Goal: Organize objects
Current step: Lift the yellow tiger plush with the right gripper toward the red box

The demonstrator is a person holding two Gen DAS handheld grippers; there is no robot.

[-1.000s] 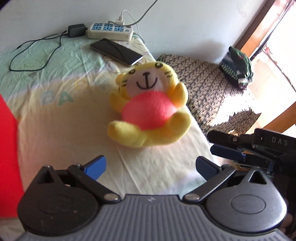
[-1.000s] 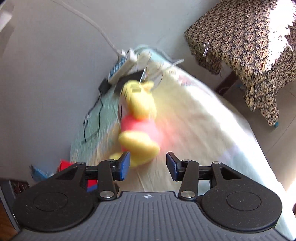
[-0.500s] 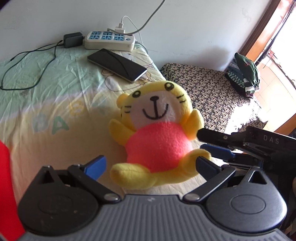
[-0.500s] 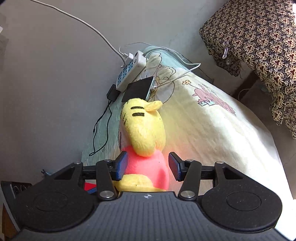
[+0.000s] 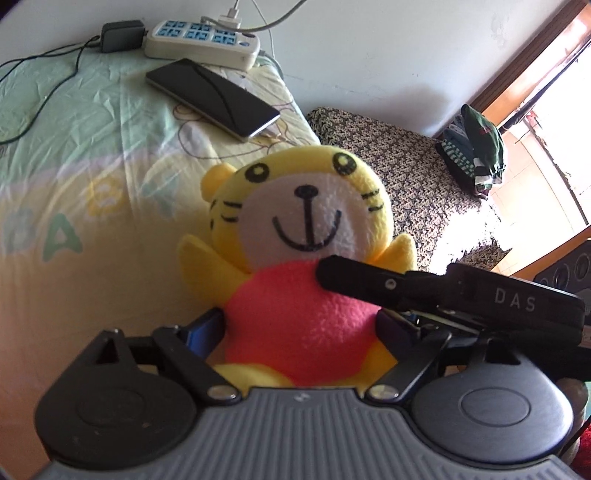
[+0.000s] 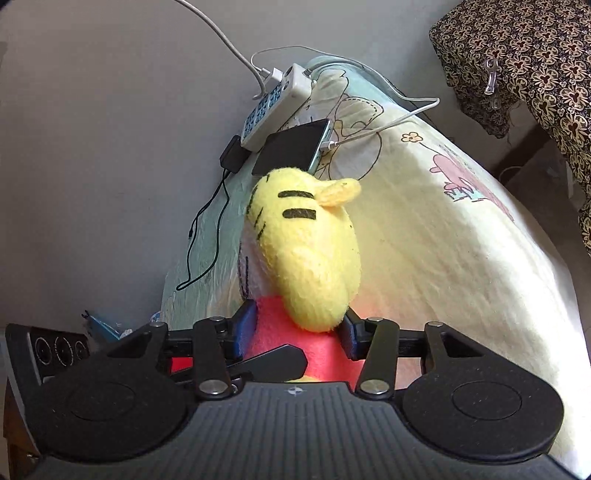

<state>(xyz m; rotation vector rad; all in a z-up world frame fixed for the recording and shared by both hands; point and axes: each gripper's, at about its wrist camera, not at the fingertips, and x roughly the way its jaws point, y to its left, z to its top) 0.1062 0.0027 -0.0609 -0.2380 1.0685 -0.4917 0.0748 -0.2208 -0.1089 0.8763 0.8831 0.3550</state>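
- Yellow plush tiger (image 5: 306,236) with pink belly sits upright on the bed (image 5: 92,192), near the bed's edge, face toward the left wrist view.
- Left tongs (image 5: 301,326): pink belly sits right between the two fingers, blue pad at 9 o'clock of the belly, dark finger at 3 o'clock. Jaws have just been closing in; both pads look touching the plush sides, clenched on the toy.
- Right tongs (image 6: 297,332): seen from behind the toy, pink body wedged between the pads, yellow head rising at 12 o'clock above them. Jaws have just been closing; pads press the body, grasping it.
- In the left view, one right-tongs finger (image 5: 365,282) lies across the toy's chest from 3 o'clock, below the chin.
- Phone (image 5: 212,98) lies flat on the bed at 11 o'clock of the toy, well apart; power strip (image 5: 201,38) beyond it by the wall, charger (image 5: 122,35) beside.
- Patterned cover (image 5: 399,170) at 2 o'clock, off the bed.
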